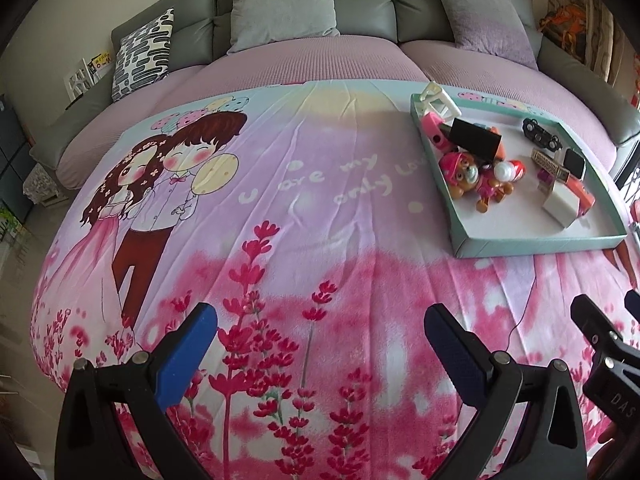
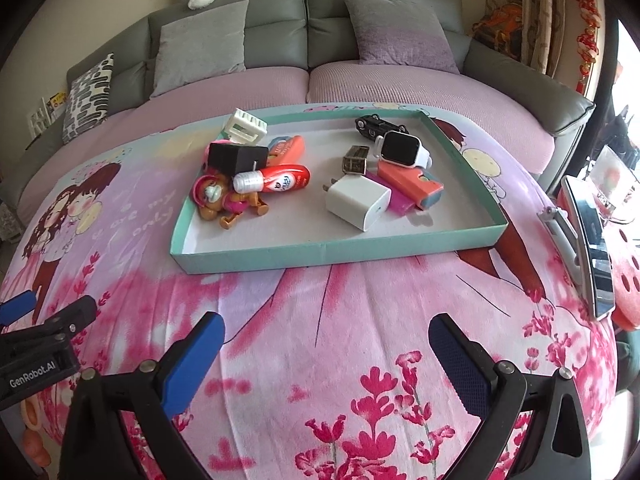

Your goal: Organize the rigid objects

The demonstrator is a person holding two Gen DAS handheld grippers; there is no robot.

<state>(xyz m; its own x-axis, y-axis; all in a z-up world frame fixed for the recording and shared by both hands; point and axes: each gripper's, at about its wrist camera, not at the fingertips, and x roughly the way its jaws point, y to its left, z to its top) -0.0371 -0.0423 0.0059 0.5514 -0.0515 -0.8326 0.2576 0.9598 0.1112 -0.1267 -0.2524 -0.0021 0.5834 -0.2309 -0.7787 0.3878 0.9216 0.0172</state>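
**Two Open Grippers Wait Over a Tray of Toys**

Closest to us, the left gripper (image 1: 320,344) and the right gripper (image 2: 326,354) hang side by side above the pink flowery blanket (image 2: 320,320). Each one has its blue-padded fingers spread wide, and neither holds anything.

A little farther on sits the flat teal cardboard tray (image 2: 340,254), lying on the blanket. Near its front is the white square plug charger (image 2: 358,202). Just behind the charger lies the orange and teal block (image 2: 412,182). To the left is a small pile: the pink and brown puppy toy (image 2: 224,200), the red squeeze bottle with a white cap (image 2: 276,180) and the black box (image 2: 238,158).

Farther back in the tray are the white smartwatch (image 2: 402,148) and the little black toy car (image 2: 374,124).

Behind it all stands the grey sofa (image 2: 320,8) with grey cushions (image 2: 200,46).
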